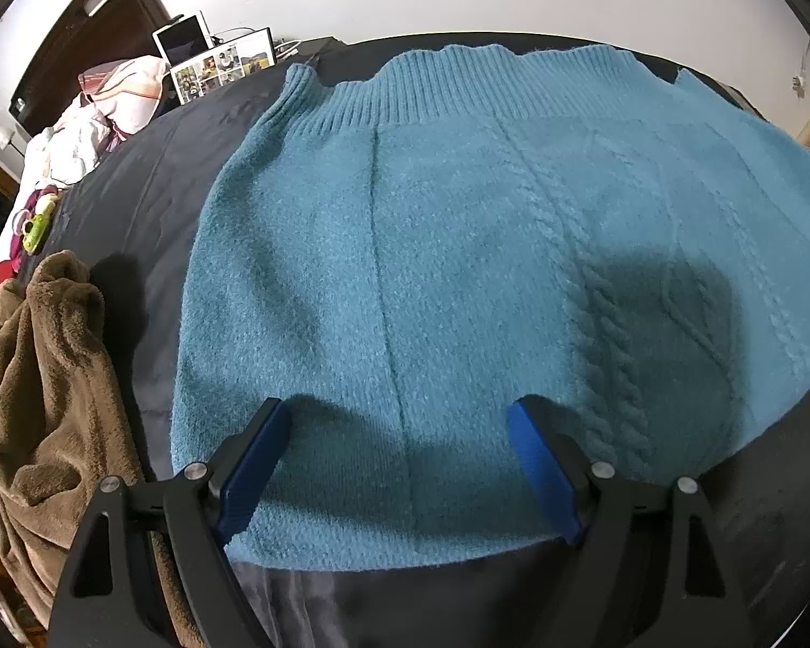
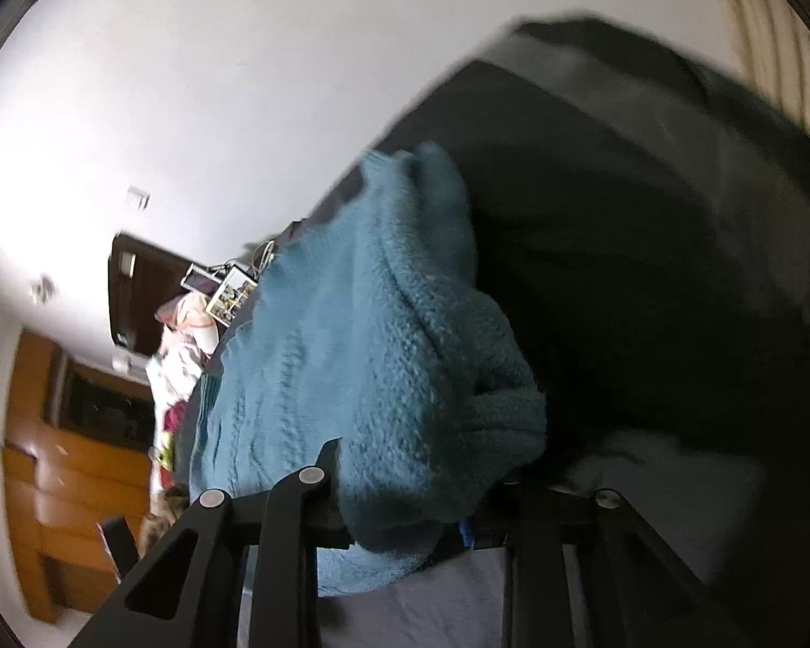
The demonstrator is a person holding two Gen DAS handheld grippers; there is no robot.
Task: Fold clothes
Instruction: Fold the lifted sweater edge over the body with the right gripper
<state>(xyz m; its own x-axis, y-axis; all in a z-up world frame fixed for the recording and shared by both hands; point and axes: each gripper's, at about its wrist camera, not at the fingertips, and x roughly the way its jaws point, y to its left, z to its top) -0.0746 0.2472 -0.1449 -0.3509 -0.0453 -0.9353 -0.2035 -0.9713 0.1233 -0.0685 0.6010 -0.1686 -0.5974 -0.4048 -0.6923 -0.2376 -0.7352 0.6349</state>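
Note:
A teal cable-knit sweater [image 1: 459, 248] lies spread flat on a dark sheet [image 1: 151, 200], its ribbed hem at the far side. My left gripper [image 1: 399, 464] is open, its blue pads [image 1: 248, 475] wide apart just above the sweater's near edge, holding nothing. In the right wrist view the camera is rolled sideways. My right gripper [image 2: 405, 497] is shut on a bunched part of the sweater [image 2: 399, 378], a sleeve with its ribbed cuff [image 2: 505, 426], lifted off the sheet. The right fingertips are hidden by the knit.
A brown fleece blanket [image 1: 43, 405] lies bunched at the left. Behind it are piled clothes [image 1: 102, 124], a green toy [image 1: 35, 227], a photo frame [image 1: 221, 67] and a dark headboard [image 1: 81, 21]. A white wall is behind the bed.

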